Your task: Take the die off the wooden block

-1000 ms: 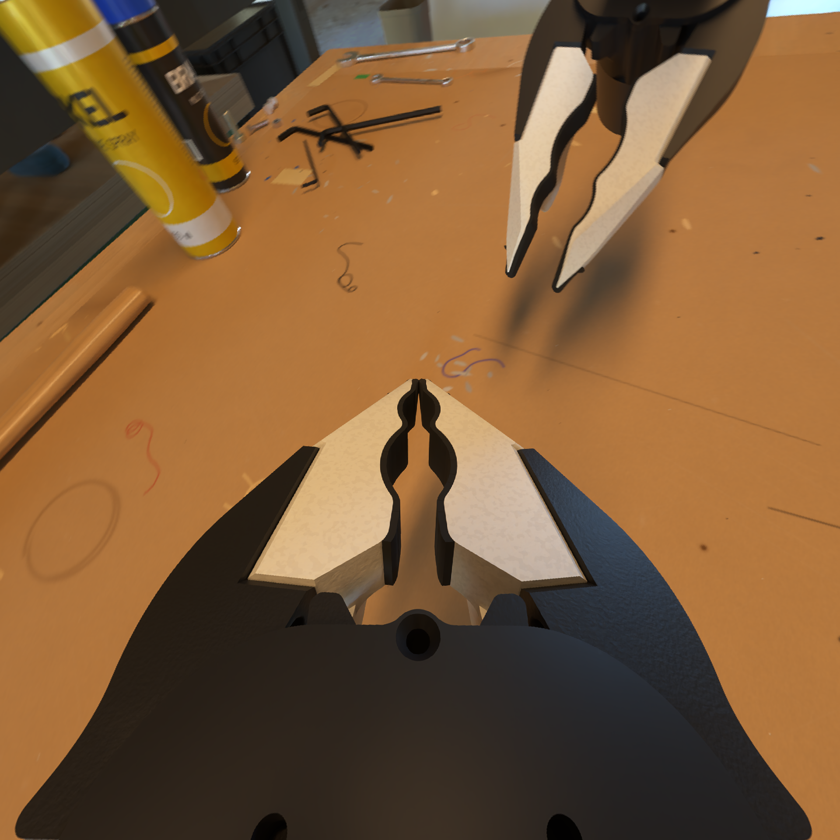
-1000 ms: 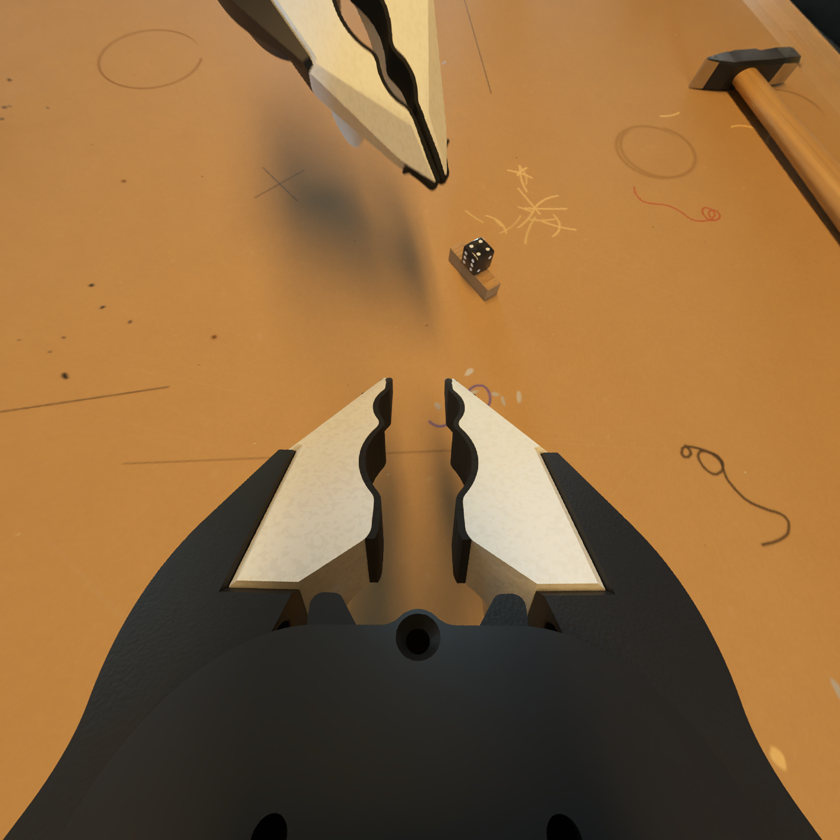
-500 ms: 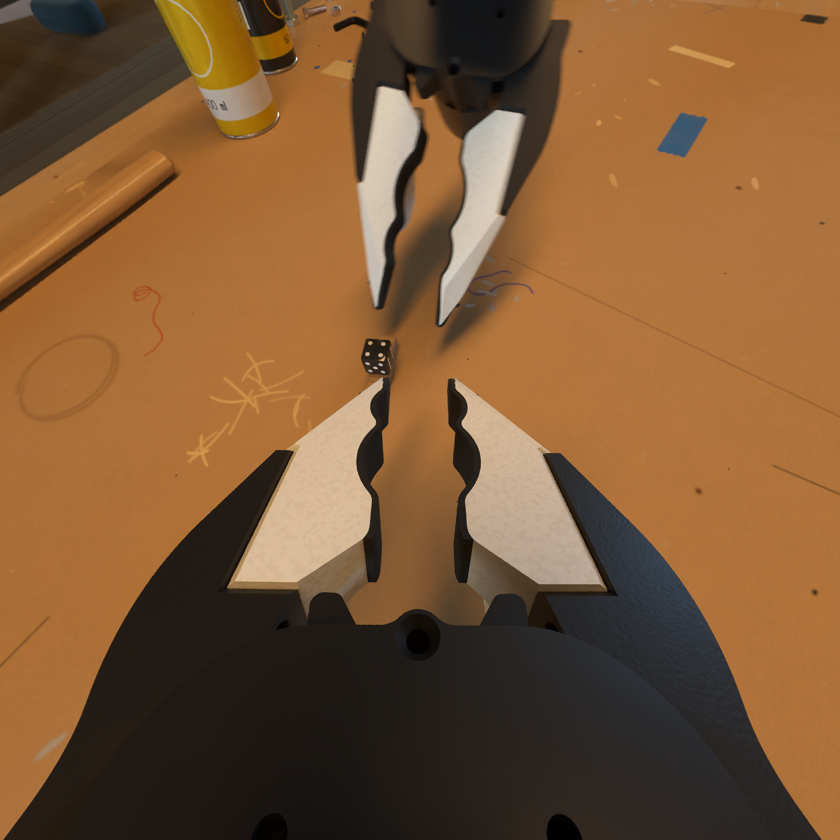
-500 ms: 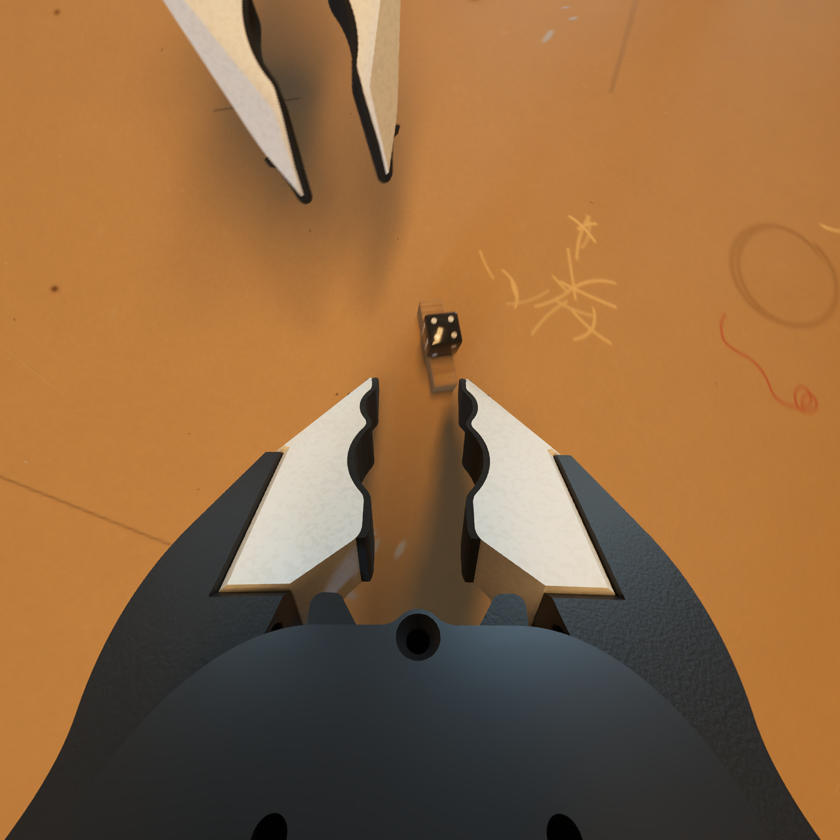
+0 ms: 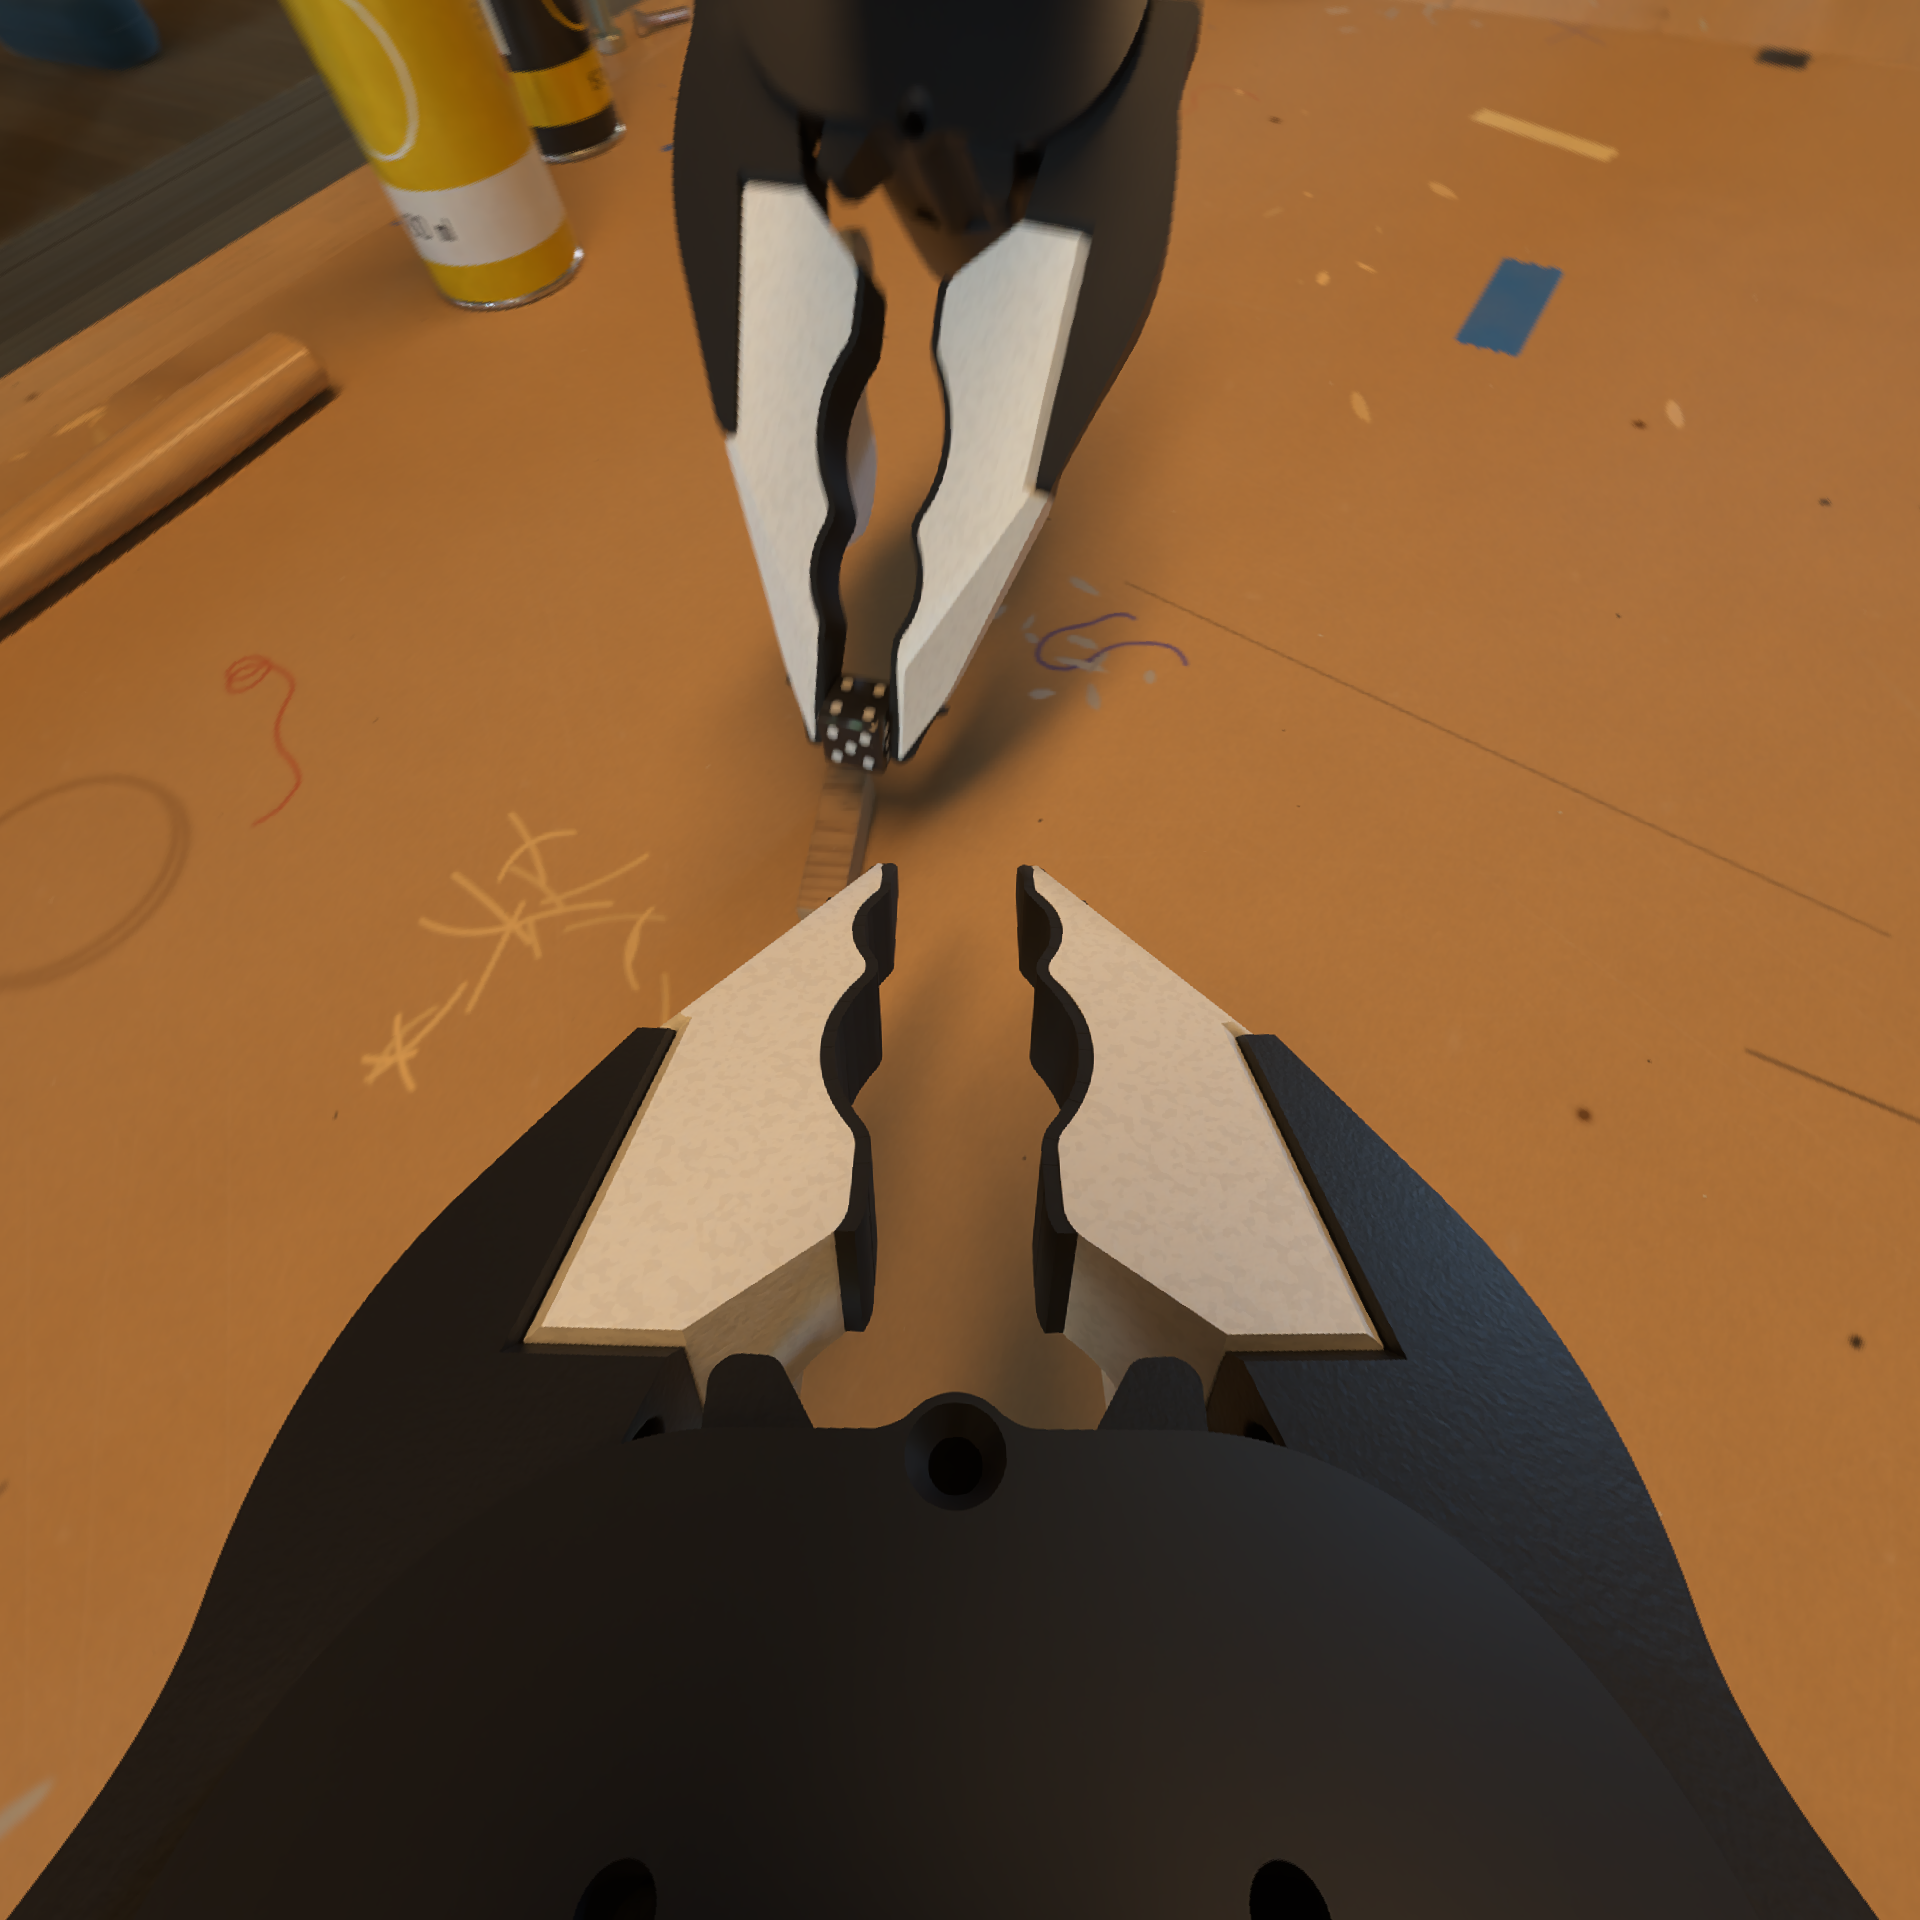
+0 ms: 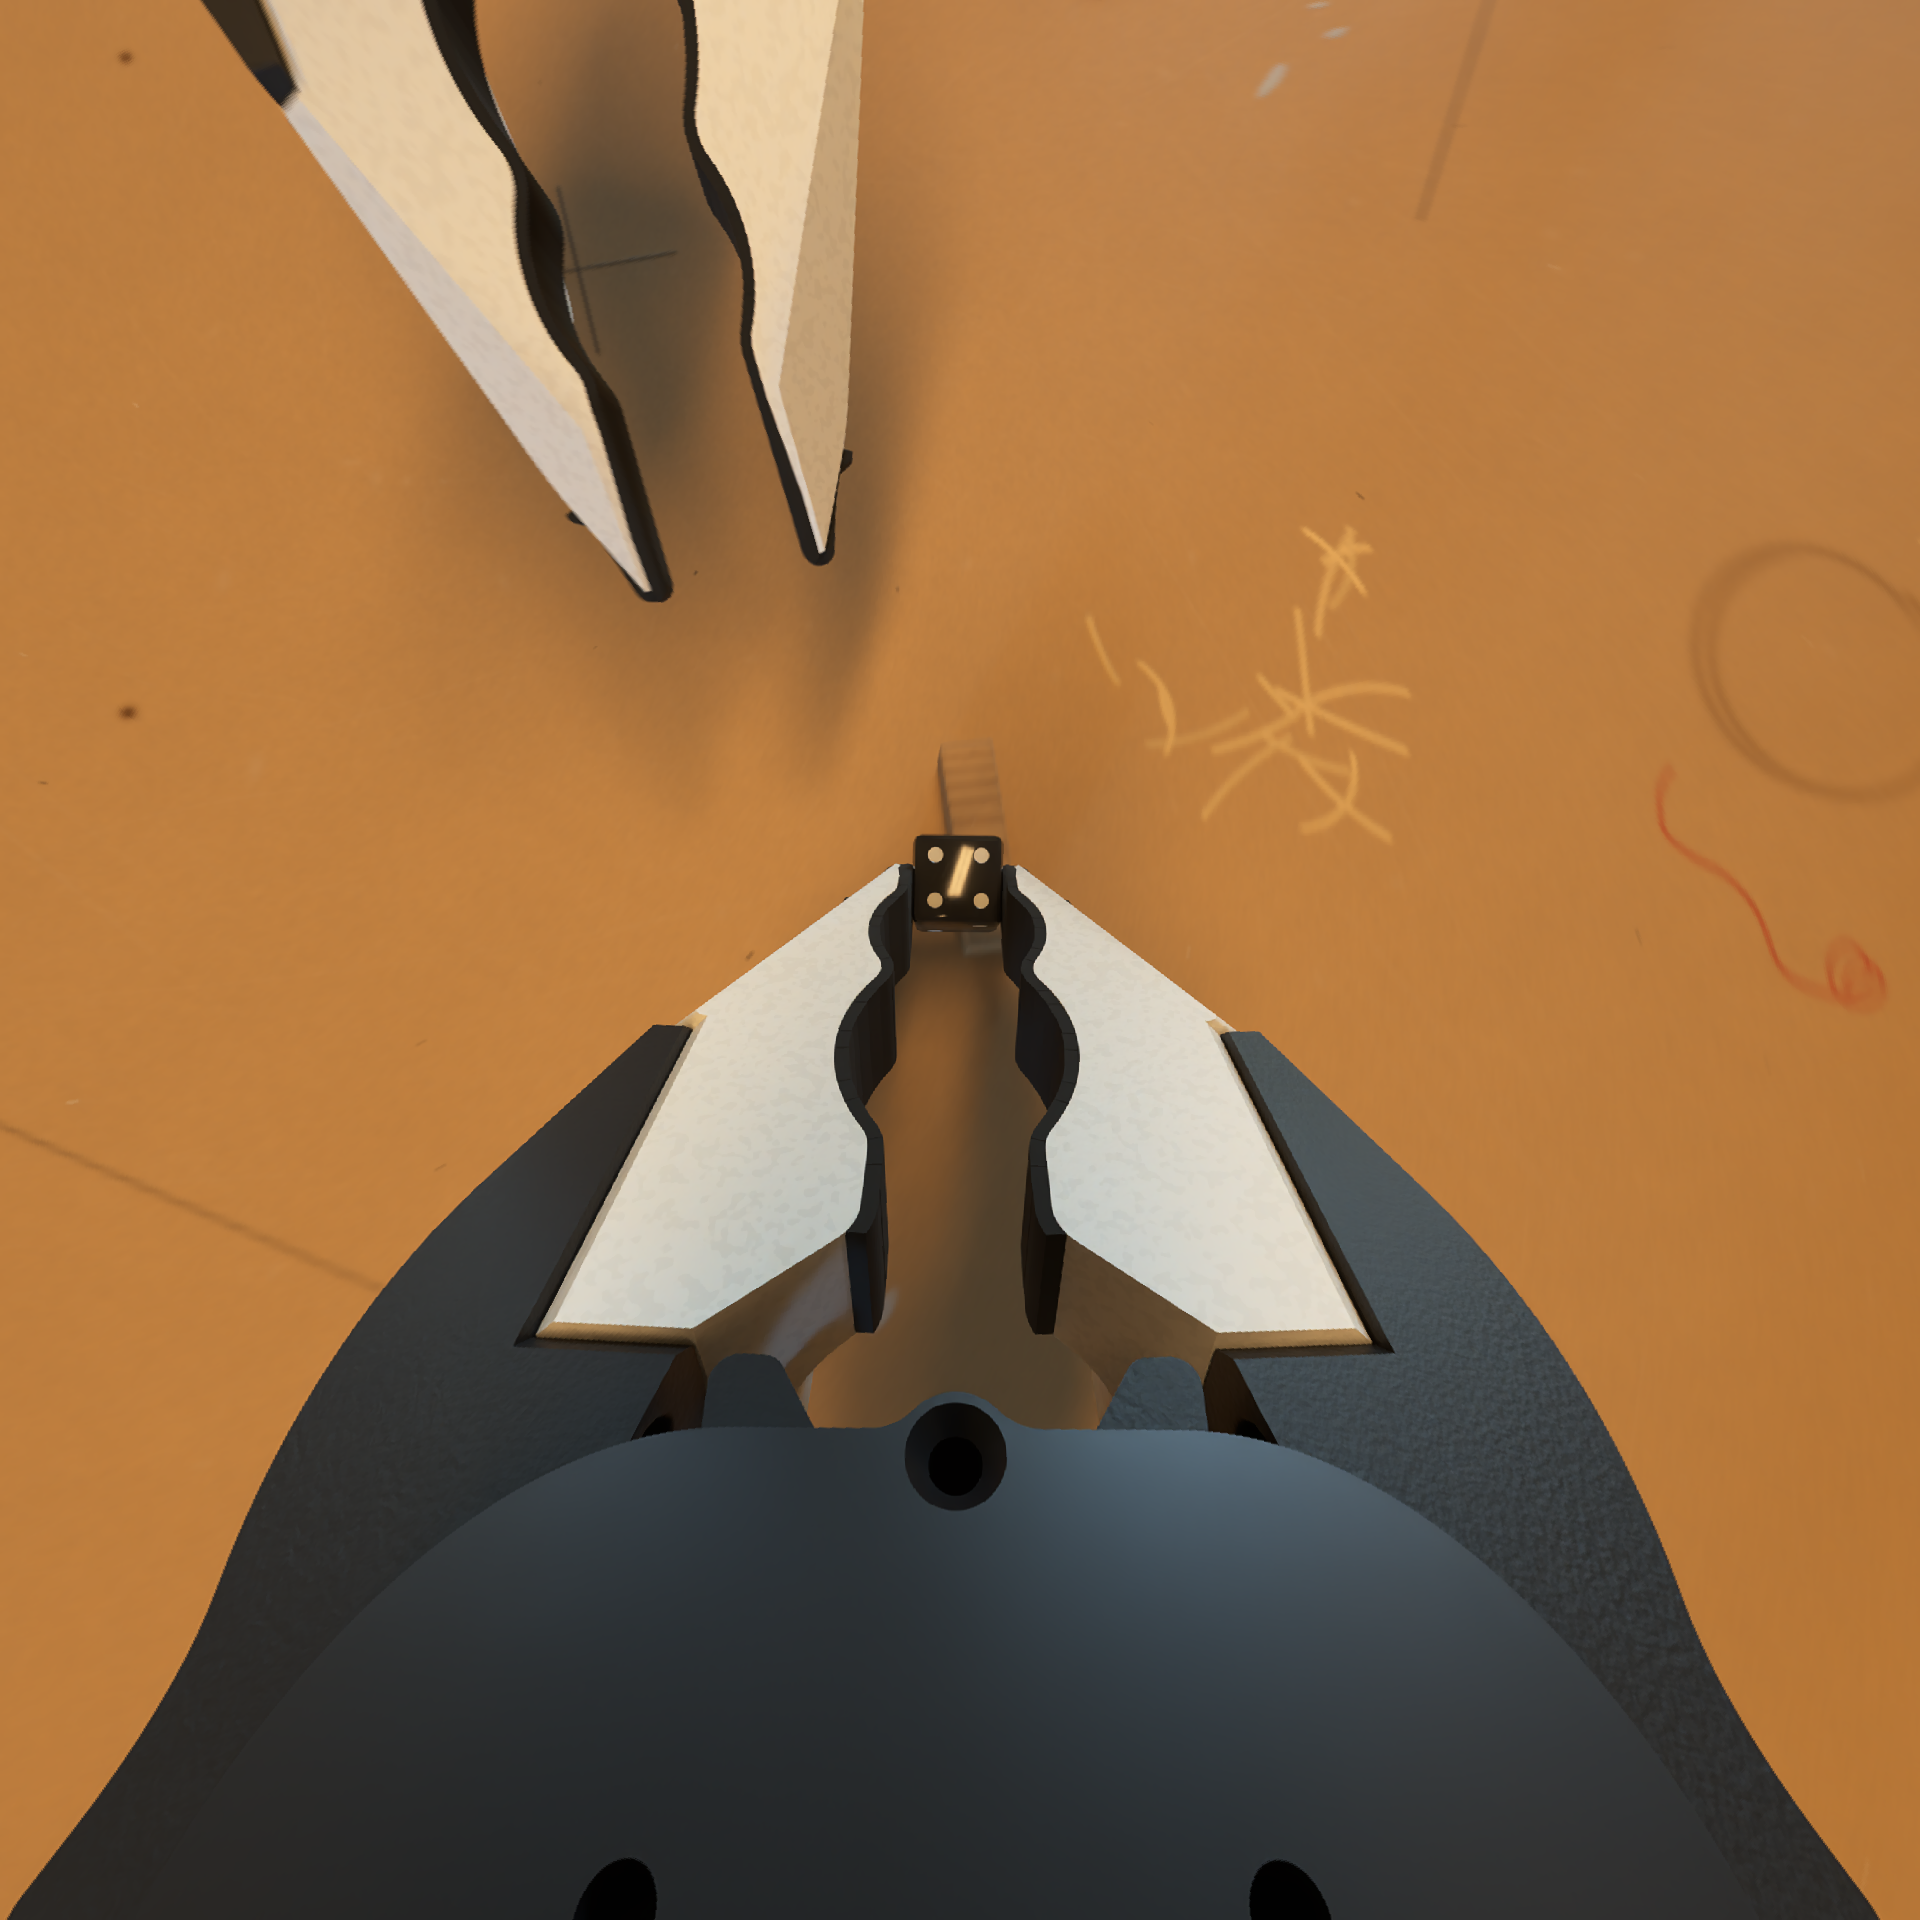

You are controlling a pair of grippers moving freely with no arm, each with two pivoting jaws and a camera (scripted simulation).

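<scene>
- die (image 6: pixel 957 881) sits on wooden block (image 6: pixel 966 781), btwn right gripper (image 6: pixel 957 883) fingertips, touching both
- block runs from under die twd left gripper (image 5: pixel 956 883)
- left gripper opposite right, tips apart, just beside block end
- spray cans (image 5: pixel 457 156) far left; dowel (image 5: pixel 145 457) left edge

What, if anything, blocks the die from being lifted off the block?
Nothing visible does. The right gripper has its fingertips on either side of the die, which sits on the block. The left gripper is open and off to the side, clear of the die.
</scene>
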